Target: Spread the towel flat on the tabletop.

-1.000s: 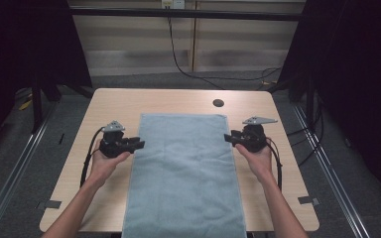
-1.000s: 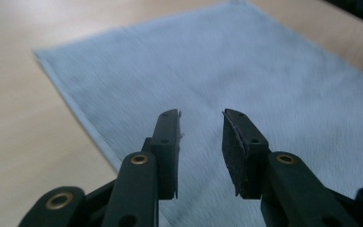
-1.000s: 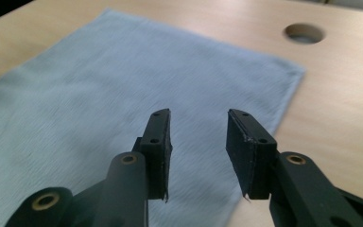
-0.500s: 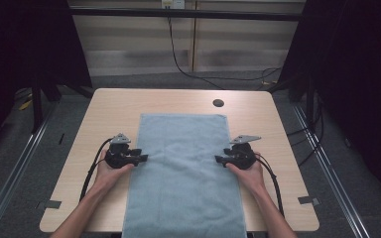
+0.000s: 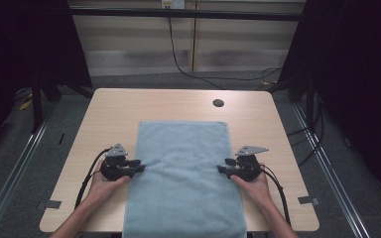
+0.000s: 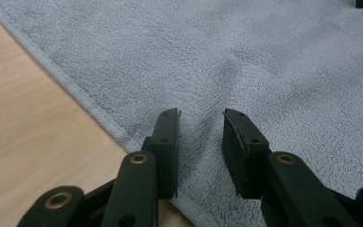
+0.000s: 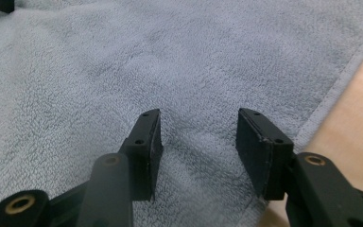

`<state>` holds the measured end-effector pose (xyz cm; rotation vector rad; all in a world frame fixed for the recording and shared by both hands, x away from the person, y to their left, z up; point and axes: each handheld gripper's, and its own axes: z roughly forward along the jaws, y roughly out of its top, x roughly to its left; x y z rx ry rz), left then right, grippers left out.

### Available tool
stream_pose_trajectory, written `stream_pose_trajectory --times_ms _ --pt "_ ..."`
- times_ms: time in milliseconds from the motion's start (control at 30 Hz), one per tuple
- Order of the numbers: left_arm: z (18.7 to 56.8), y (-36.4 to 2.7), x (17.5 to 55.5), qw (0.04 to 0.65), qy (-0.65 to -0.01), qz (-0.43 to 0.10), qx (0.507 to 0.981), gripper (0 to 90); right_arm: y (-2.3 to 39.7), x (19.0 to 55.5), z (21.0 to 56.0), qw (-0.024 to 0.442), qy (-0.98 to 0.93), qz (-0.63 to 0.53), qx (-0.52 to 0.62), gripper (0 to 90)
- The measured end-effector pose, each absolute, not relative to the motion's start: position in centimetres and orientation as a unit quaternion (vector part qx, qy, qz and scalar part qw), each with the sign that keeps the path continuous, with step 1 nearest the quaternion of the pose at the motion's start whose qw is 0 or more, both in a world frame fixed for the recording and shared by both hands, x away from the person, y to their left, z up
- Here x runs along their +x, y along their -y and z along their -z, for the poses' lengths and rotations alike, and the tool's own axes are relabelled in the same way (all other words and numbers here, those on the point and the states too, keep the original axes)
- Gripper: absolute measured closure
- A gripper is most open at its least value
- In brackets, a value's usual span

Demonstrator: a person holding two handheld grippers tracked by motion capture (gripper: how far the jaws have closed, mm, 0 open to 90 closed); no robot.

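Claws [image 5: 140, 165] [image 5: 221, 169] on towel [image 5: 183, 173] edges

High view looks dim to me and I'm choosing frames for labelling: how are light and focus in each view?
High view: table evenly lit, surroundings dark. Left gripper view: towel weave crisp. Right gripper view: towel soft toward the top.

Left black two-jaw gripper [image 5: 140, 165] held in left hand [image 5: 104, 179], forearm entering from bottom edge, angled up and inward. Jaws point toward table centre, low and near level, parted with narrow gap, just been closing. Right black two-jaw gripper [image 5: 222, 169] in right hand [image 5: 250, 182], mirrored pose, jaws pointing inward, gap wider, also just been closing. Grey three-cornered plates on top; black cables trail back beside wrists.
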<state>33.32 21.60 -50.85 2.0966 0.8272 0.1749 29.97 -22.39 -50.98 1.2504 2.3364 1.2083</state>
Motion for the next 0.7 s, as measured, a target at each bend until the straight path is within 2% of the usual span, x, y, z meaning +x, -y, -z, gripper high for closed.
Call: stream_pose_trajectory --times_ms 700 --pt "50.4 -22.1 27.5 0.419 -0.308 -0.043 0.853 62.9 22.1 24.1 50.5 0.069 -0.807 -0.413 0.416 51.3"
